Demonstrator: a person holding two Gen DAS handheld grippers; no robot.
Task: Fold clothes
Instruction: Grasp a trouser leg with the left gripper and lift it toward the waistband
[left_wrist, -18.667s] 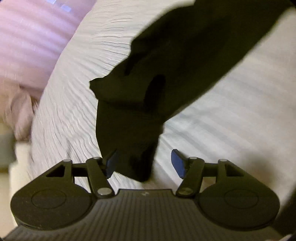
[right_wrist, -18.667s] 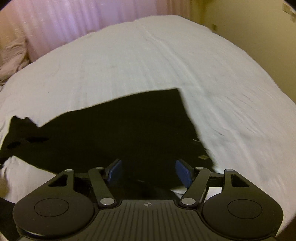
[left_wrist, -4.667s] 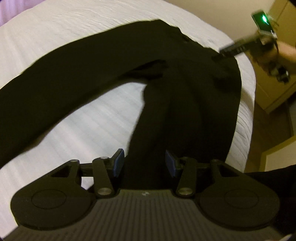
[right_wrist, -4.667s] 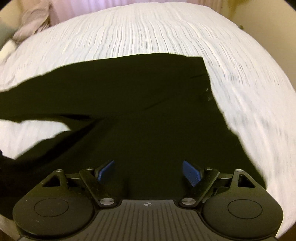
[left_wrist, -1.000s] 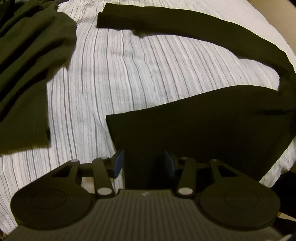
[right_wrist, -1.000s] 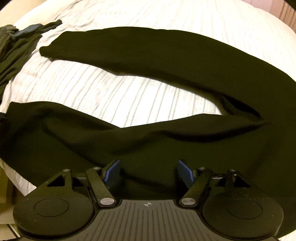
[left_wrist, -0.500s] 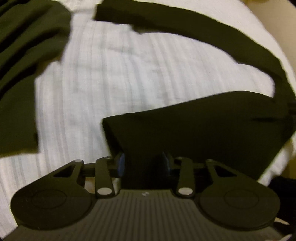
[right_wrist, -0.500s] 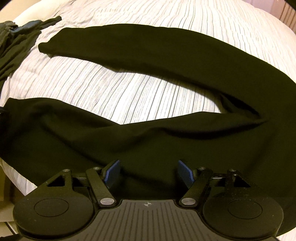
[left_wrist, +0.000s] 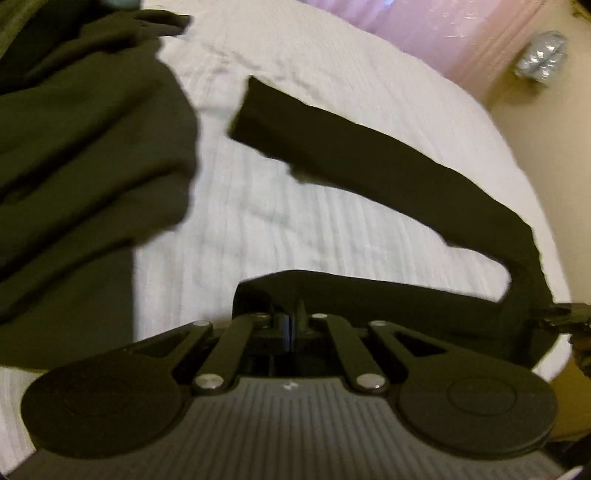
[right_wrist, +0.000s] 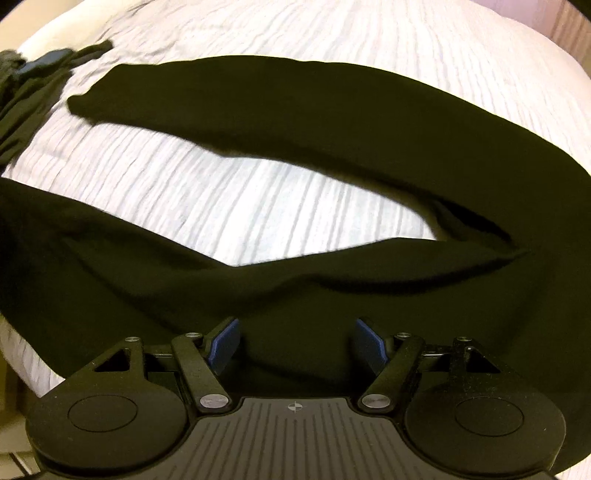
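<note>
Spread on the bed, black trousers lie with their legs splayed in a V, so the folding is judged far from finished; a darker heap lies beside them, its state blurred. The left gripper is pinched shut on a leg hem, while the right gripper is held open over the waist end, whose edge is cut off.

Two wrist fisheyes, low over a white ribbed bedspread

Each looks forward along its own gripper, close above the cloth. Both share the black long-legged trousers; the left view also faces a pink curtain.
</note>
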